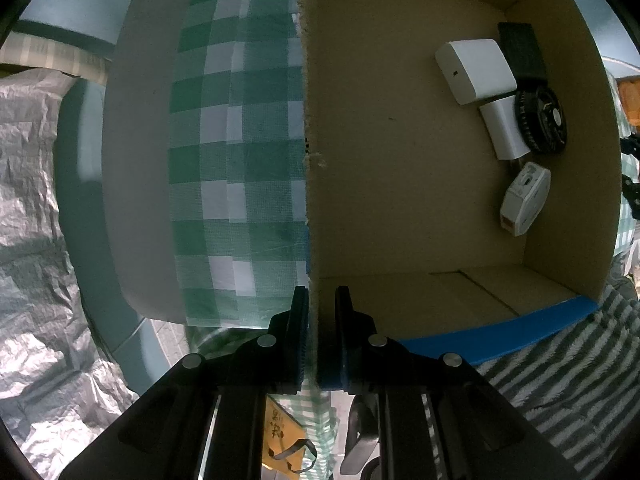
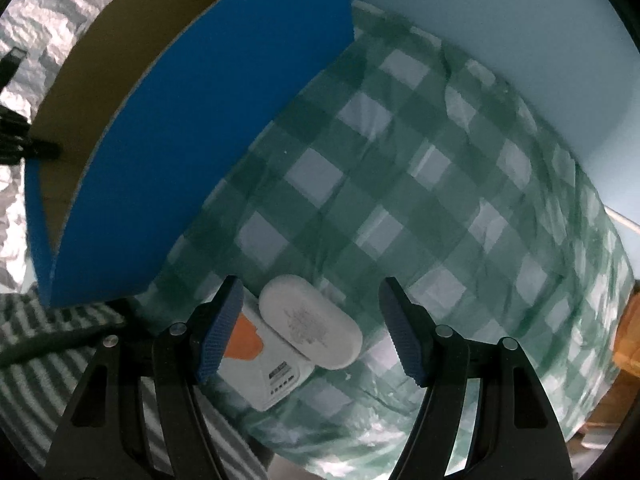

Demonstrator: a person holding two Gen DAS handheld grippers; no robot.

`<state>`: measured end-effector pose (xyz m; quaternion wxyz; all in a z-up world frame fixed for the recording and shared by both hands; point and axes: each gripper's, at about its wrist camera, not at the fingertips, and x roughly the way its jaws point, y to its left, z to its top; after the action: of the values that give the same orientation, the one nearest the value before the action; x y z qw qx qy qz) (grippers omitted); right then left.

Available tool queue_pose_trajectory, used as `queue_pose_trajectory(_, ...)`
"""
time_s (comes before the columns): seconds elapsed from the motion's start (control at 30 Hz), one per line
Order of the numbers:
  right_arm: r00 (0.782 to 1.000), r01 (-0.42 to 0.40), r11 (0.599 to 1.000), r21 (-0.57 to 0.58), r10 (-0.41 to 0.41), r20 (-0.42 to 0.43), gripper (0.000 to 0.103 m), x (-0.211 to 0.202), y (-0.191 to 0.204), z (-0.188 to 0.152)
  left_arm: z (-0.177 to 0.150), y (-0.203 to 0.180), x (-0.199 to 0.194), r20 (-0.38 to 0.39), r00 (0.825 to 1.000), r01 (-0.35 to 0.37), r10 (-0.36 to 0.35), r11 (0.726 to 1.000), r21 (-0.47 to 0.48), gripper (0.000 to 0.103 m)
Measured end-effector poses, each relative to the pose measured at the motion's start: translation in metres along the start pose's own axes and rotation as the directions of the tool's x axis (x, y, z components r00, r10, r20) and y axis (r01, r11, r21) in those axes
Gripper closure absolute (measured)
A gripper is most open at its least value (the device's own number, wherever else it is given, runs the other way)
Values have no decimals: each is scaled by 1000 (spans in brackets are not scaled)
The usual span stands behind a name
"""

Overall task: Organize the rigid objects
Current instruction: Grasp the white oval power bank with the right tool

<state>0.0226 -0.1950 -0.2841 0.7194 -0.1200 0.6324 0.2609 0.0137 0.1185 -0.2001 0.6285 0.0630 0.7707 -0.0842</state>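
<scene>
My left gripper [image 1: 320, 336] is shut on the torn top edge of the cardboard box wall [image 1: 310, 160]. Inside the box lie a white rectangular device [image 1: 476, 70], a black flat case [image 1: 522, 50], a white adapter [image 1: 504, 132], a black round ribbed part [image 1: 542, 120] and a small white charger [image 1: 524, 198]. My right gripper [image 2: 310, 332] is open just above a white oval case [image 2: 310, 322] and a white-and-orange device [image 2: 260, 364], which lie touching on the checked cloth beside the box's blue outer wall [image 2: 180, 140].
A green-and-white checked cloth [image 2: 440, 200] covers the surface. A striped grey towel [image 1: 560, 380] lies by the box. Crinkled silver sheeting [image 1: 36, 220] lies to the left. A pale blue wall [image 2: 500, 20] stands behind. A wooden piece [image 2: 628, 340] is at the right edge.
</scene>
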Motion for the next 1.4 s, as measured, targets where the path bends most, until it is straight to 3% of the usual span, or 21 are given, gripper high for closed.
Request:
queue_pose_trajectory(0.27, 998, 36, 999, -40, -38, -42, 32, 24, 4, -2, 0, 2, 0, 1, 1000, 4, -4, 1000, -3, 90)
queue_pose_trajectory(0.43, 998, 54, 998, -36, -55, -25, 32, 22, -7, -3, 0, 2, -1, 1, 1000, 1, -1, 1000, -2, 90)
queue_pose_trajectory(0.67, 994, 108, 992, 64, -108, 0, 32, 11, -47, -8, -1, 3, 1, 3, 1000, -1, 1, 1000, -2, 90)
queue_pose_trajectory(0.97, 999, -38, 978, 206, 36, 13, 32, -2, -74, -19, 1, 2, 1, 1, 1000, -6, 6, 1000, -1, 90)
queue_pose_trajectory(1.13, 999, 13, 975, 220, -2, -52, 32, 17, -62, -21, 1, 1, 1, 0, 1000, -9, 9, 1000, 1, 90)
queue_pose_trajectory(1.23, 997, 37, 971, 235, -21, -70, 36, 27, -53, -18, 1, 1, 0, 2, 1000, -7, 7, 1000, -1, 90)
queue_pose_trajectory(1.4, 991, 116, 964, 239, -97, -90, 53, 28, -40, -14, 1, 1, 0, 4, 1000, -9, 9, 1000, 3, 90)
